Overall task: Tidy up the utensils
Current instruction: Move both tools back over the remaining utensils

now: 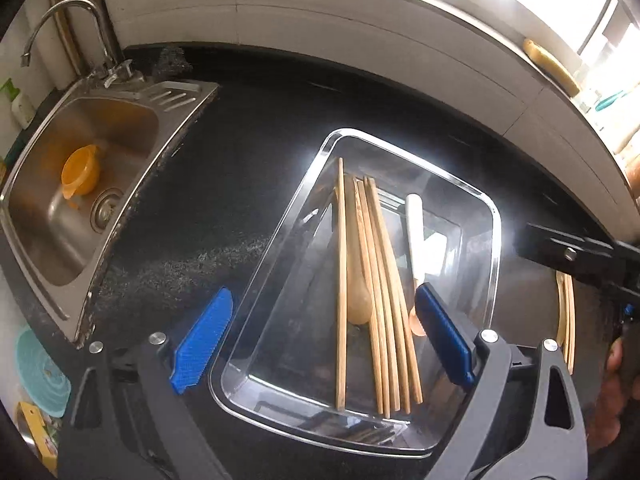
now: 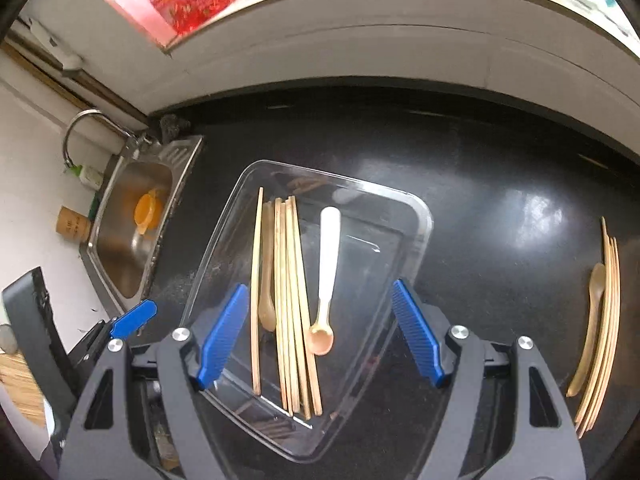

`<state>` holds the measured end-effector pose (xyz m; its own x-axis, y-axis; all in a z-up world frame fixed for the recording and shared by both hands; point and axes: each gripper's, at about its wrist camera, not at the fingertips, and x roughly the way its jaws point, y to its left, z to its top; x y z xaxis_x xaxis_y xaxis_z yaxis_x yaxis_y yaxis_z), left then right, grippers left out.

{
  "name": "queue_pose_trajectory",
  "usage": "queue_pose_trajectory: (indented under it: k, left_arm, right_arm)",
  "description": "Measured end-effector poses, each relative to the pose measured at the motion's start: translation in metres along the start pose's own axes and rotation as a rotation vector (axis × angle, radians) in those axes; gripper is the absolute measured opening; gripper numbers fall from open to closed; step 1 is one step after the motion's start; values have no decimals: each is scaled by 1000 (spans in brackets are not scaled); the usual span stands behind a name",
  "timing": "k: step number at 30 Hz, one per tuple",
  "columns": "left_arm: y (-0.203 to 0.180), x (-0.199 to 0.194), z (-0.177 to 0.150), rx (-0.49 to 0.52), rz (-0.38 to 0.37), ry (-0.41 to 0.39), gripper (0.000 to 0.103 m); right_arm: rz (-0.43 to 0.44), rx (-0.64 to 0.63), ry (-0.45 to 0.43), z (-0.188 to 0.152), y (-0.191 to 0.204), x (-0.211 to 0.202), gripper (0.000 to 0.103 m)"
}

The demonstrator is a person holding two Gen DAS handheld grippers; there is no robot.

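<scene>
Black counter (image 2: 480, 200): utensil tray (image 2: 416, 216) apparently beneath both spread, empty tongs (image 2: 320, 336).

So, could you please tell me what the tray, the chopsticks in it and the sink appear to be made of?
Tray: clear glossy plastic or glass; the dark counter shows through and its rim catches glare. Chopsticks: pale matte wood or bamboo, judging by the tan colour. Sink: brushed stainless steel, grey with soft reflections.

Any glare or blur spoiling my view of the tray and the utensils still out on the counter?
Left wrist view: window glare whitens the clear tray's far rim; chopsticks inside stay sharp.
Right wrist view: bright reflections on the black counter, top edge motion-blurred, loose chopsticks and spoon readable but bent by fisheye.
</scene>
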<state>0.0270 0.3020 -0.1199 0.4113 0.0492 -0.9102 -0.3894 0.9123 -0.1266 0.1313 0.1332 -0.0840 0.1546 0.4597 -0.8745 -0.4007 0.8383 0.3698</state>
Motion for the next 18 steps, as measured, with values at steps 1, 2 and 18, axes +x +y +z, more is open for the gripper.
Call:
queue_pose_trajectory:
  k: [1,2,18]
  left_arm:
    - [-1,-2,-2,1,7,-1,90]
    - [-2,-4,-3,3,12,-3,90]
    - [-187,-24,-52,253,-83,-27,90]
  right_arm:
    - [3,4,-3,-4,-5,-4,72]
    - [4,8,-6,-6,-9,-7,72]
    - [-191,85,-144,-90,-183,-141,72]
